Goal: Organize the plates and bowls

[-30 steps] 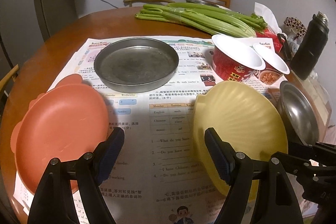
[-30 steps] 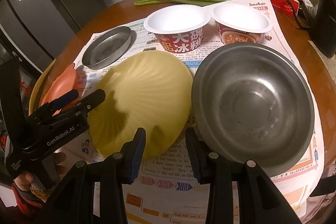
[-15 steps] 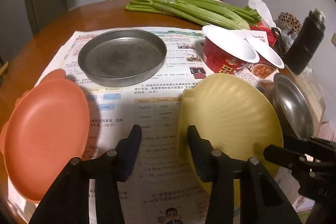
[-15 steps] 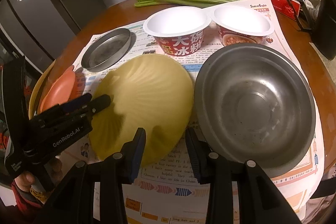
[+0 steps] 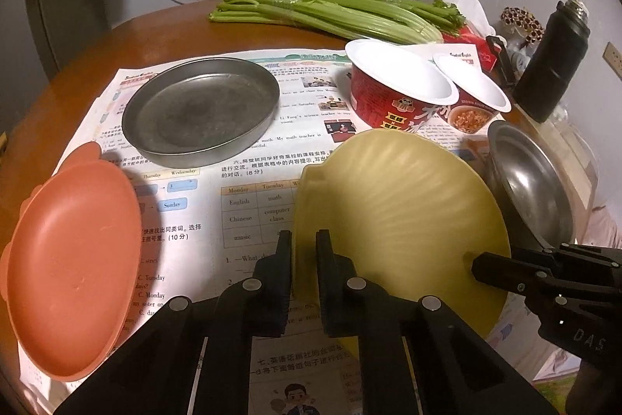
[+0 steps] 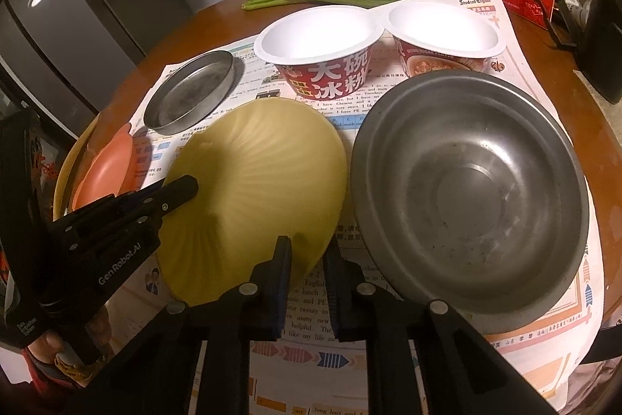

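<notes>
Left gripper (image 5: 304, 251) pinched yellow plate (image 5: 404, 216) at its rim. Right gripper (image 6: 307, 263) was closing on same plate's other rim. Plate tilted near surface (image 5: 77, 65) front edge.

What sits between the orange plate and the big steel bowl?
The yellow plate sits between the orange plate and the steel bowl, all on the printed paper. The right wrist view shows it best; both tools are closing on its rim.
</notes>
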Available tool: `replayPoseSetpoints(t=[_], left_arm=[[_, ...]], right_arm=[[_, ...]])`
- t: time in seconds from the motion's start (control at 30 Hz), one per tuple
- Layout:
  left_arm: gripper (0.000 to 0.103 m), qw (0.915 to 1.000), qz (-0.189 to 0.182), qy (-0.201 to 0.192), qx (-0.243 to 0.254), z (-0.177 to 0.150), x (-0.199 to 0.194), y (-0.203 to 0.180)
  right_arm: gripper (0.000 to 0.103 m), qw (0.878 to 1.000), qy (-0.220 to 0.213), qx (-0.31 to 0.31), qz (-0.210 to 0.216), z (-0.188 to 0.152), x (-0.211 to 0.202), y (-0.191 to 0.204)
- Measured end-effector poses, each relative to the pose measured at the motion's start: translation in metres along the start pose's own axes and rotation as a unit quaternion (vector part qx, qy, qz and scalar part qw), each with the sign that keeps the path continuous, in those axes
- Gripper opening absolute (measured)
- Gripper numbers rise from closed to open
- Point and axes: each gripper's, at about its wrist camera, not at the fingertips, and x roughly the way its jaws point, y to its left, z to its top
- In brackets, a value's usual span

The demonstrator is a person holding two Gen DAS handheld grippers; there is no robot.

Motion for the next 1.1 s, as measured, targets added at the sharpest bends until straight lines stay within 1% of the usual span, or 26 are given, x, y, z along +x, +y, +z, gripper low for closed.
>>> replayPoseSetpoints(t=[0.13,0.27,0.47,0.57,0.67,0.93,1.1], left_arm=[[0.010,1.0000,0.000,-0.003,0.000,0.000,-0.001,0.000],[0.008,0.9999,0.004,-0.011,0.010,0.000,-0.005,-0.002],[0.008,0.9997,0.009,-0.014,0.018,0.001,-0.011,-0.001],[0.008,0.9997,0.009,-0.017,0.013,0.001,-0.015,0.001],[0.008,0.9995,0.017,-0.022,0.016,0.002,-0.019,0.003],[0.008,0.9988,0.032,-0.037,-0.009,0.001,-0.032,0.021],[0.008,0.9976,0.038,-0.035,-0.045,-0.004,-0.043,0.049]], right_arm=[[0.016,1.000,0.000,0.001,-0.001,0.001,0.000,0.000],[0.016,1.000,0.006,-0.001,-0.010,0.001,0.001,0.001],[0.016,1.000,0.001,-0.006,-0.012,0.002,-0.002,0.004],[0.015,1.000,0.003,-0.010,-0.014,0.004,-0.003,0.006],[0.015,1.000,0.006,-0.017,-0.016,0.005,-0.003,0.009],[0.016,0.999,0.006,-0.039,-0.010,0.013,-0.002,0.025],[0.016,0.998,0.007,-0.062,-0.002,0.018,0.001,0.047]])
